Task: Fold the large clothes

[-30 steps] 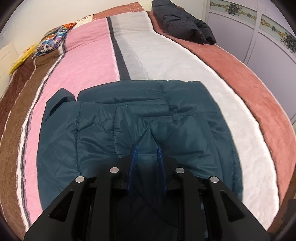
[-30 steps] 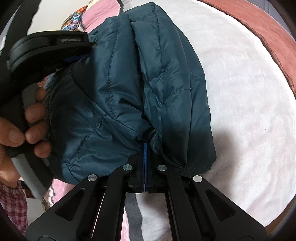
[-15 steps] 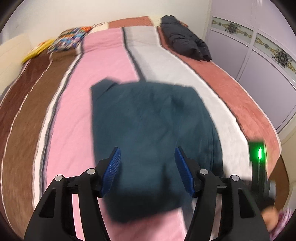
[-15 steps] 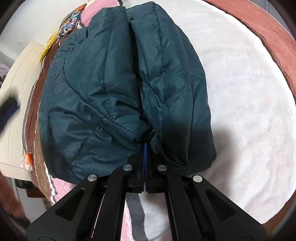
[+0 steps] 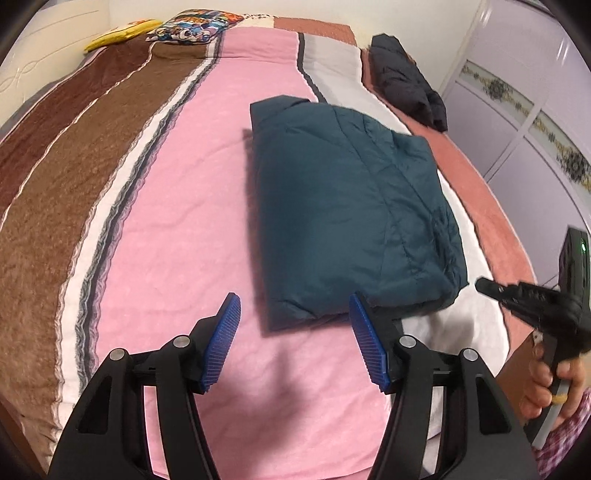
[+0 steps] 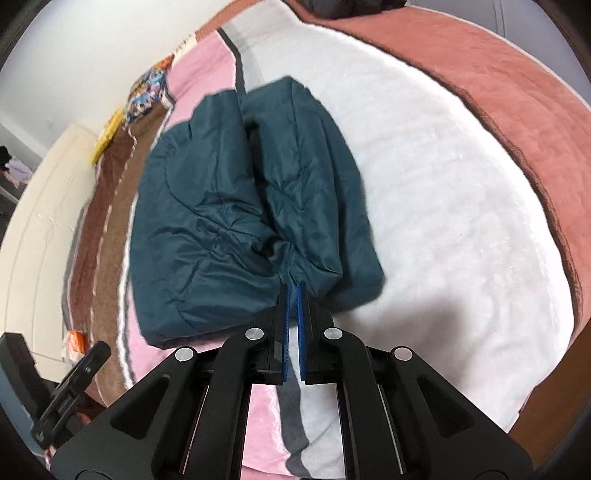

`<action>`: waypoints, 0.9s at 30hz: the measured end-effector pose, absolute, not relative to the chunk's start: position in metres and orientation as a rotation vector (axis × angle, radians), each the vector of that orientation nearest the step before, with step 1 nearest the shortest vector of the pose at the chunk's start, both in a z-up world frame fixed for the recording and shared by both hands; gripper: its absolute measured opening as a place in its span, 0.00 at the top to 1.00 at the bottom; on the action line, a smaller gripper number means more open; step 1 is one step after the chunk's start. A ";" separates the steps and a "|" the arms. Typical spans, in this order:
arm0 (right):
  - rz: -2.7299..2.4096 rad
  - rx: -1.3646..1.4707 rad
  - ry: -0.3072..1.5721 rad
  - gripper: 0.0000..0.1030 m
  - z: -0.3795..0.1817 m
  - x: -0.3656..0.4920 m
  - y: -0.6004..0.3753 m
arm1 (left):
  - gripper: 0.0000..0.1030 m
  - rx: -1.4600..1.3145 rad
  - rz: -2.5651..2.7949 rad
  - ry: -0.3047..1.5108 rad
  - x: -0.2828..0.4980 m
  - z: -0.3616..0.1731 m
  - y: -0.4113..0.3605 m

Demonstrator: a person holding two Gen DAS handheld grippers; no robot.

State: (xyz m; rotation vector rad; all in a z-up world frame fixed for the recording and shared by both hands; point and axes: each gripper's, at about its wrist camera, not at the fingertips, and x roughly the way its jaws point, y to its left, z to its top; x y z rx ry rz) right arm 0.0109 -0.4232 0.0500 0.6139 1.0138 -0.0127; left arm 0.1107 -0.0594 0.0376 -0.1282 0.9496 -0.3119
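From my left wrist camera, my left gripper (image 5: 293, 338) hangs above the pink stripe of the bed (image 5: 177, 206) with its blue pads spread wide and nothing between them. It sits just short of the near edge of the teal jacket (image 5: 351, 221), so I judge this hand free and the near-left corner of the bundle within reach if it needs squaring. The jacket lies folded into a thick rectangle across the pink, grey and white stripes, roughly in the middle of the bed and somewhat toward its right side. A black jacket (image 5: 406, 81) lies at the far right of the bed, near the head end, well apart from the teal one; I take it as either done or waiting its turn. A printed pillow (image 5: 192, 27) and a yellow item (image 5: 122, 35) lie at the far left corner. My right gripper (image 5: 495, 290) shows at the right edge of the view, in my right hand (image 5: 554, 384), its tip just beside the jacket's near-right corner.

From the right wrist camera, my right gripper (image 6: 293, 291) has its pads nearly together, with a thin slit between them. The jacket's (image 6: 229, 229) puckered corner meets the tips, but blur keeps me from saying whether any fabric is pinched. The pucker suggests that corner was gathered to carry the fold over. The white stripe of the bed (image 6: 443, 221) is beside it.

I can read no brand, label or writing in either view; the pillow's print is too small to make out.
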 end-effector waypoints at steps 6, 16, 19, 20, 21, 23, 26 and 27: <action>0.035 0.668 1.026 0.95 0.048 0.020 -0.415 | 0.41 -0.118 -0.342 0.979 0.115 0.022 -0.075; -0.025 0.587 1.158 0.96 0.015 0.050 -0.409 | 0.41 -0.124 -0.368 1.104 0.136 -0.019 -0.077; -0.001 0.581 1.149 0.95 0.027 0.049 -0.413 | 0.40 -0.154 -0.427 1.081 0.136 -0.007 -0.069; 0.014 0.592 1.127 0.95 0.034 0.049 -0.417 | 0.37 -0.158 -0.440 1.066 0.137 -0.002 -0.066; 0.027 0.601 1.107 0.88 0.039 0.049 -0.422 | 0.31 -0.162 -0.445 1.052 0.138 0.003 -0.064; 0.026 0.612 1.052 0.67 0.054 0.048 -0.434 | 0.28 -0.184 -0.446 1.020 0.145 0.012 -0.058; -0.009 0.620 0.982 0.46 0.070 0.050 -0.455 | 0.25 -0.216 -0.442 1.008 0.160 0.017 -0.055; -0.015 0.620 0.980 0.43 0.071 0.055 -0.461 | 0.24 -0.223 -0.443 1.007 0.166 0.016 -0.054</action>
